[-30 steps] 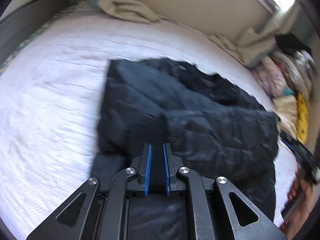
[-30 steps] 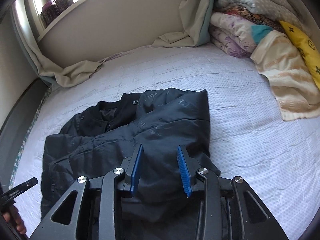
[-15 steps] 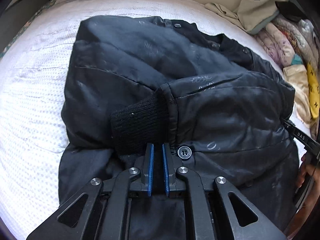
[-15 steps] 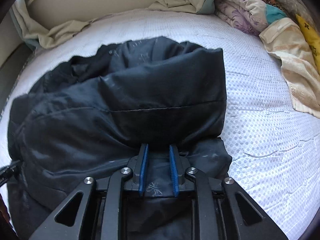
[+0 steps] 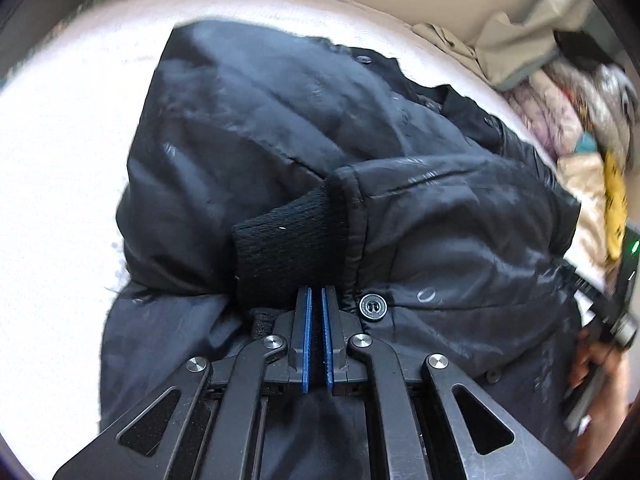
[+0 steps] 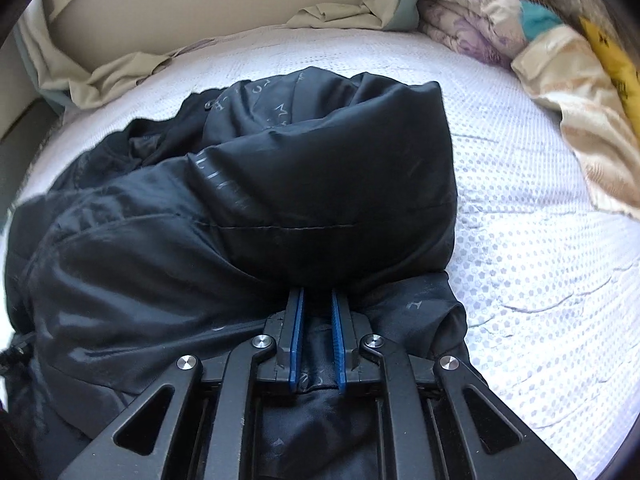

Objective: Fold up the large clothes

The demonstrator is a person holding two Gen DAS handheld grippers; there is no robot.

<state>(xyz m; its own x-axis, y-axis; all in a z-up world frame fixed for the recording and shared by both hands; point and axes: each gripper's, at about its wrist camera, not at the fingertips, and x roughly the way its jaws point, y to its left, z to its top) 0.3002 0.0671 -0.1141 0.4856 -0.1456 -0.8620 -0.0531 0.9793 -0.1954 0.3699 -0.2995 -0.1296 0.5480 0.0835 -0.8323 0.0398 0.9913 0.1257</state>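
Because the big black jacket [image 5: 280, 140] is puffy and slippery, it lies in a fat heap in the middle of the white bed cover [image 6: 540, 240], not in a flat, neat shape; one sleeve is folded across the front, and its woolly black cuff [image 5: 288, 248] sits right at the near edge, beside a round snap button [image 5: 372, 307]. The left gripper [image 5: 314, 336] is closed tight at the bottom of that cuff, with only a thin bit of dark cloth between its blue pads [image 5: 306, 340]; the right gripper [image 6: 316, 340] is closing its jaws on a fold of the shiny black cloth at the near right side of the heap, and cloth fills the gap between them. A few things could go wrong from here; the shiny cloth could slide out of the right jaws if the pinch is too small, and then that side would flop down; the left grip might hold only the cuff, so a pull would drag the sleeve out and undo its fold, not move the whole jacket. The thick folded part [image 6: 340, 184] bulges up, so it could spring open or roll back when the near edge is lifted over it; if one hand goes faster than the other, the fold would come out crooked. The pile of blankets [image 6: 500, 32] and the beige sheet [image 6: 120, 76] lie near the far edge, well apart from the jacket, so they should not get in the way.
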